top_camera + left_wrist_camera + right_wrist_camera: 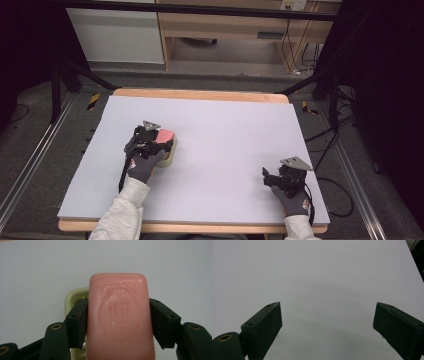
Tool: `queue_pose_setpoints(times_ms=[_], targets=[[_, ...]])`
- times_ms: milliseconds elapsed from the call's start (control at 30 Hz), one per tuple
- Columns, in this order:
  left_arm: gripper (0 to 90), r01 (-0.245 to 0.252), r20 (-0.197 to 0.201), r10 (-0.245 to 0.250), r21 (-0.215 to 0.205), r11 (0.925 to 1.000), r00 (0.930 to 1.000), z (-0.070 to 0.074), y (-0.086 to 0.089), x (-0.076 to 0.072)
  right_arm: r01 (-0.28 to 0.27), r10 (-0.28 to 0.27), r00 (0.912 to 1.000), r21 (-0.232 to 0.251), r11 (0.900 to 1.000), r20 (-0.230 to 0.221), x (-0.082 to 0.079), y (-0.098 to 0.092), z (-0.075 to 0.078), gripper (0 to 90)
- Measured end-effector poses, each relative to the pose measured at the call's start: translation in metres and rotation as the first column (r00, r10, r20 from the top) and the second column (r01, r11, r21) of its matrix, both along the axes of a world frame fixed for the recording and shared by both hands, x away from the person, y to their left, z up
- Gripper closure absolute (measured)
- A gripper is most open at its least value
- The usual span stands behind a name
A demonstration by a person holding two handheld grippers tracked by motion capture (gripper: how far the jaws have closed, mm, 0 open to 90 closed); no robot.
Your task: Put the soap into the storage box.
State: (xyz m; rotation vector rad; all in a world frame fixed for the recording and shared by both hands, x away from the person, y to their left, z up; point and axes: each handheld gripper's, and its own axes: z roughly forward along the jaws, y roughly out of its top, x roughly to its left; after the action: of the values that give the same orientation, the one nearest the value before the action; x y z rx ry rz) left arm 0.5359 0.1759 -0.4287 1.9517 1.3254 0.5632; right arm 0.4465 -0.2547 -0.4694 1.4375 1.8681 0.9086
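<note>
We are gripping a pink soap bar (119,317) in our left gripper (119,323), whose two black jaws are pressing flat against the bar's long sides. The bar is showing an oval stamp with characters on its face and is reaching past the fingertips. Just below and behind the jaws, a cream soap dish (72,296) is sitting on the pale lavender table mat (37,277), its rim peeking out beside the left finger (77,322). In the high view our left gloved hand (144,165) is holding this gripper over the dish. Our right gripper (327,327) is standing with its jaws spread wide, holding nothing, bare mat between and beyond them, well apart from the soap.
</note>
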Motion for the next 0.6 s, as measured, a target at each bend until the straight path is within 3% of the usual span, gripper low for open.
queue_pose_setpoints(times_ms=[600], targets=[[37.1, -0.016, -0.033, 0.016, 0.021, 0.9997, 0.9993, -0.012, 0.005, 0.003, 0.003, -0.003, 1.0000, -0.001, 1.000, -0.004, 0.000, 0.001, -0.001, 8.5]])
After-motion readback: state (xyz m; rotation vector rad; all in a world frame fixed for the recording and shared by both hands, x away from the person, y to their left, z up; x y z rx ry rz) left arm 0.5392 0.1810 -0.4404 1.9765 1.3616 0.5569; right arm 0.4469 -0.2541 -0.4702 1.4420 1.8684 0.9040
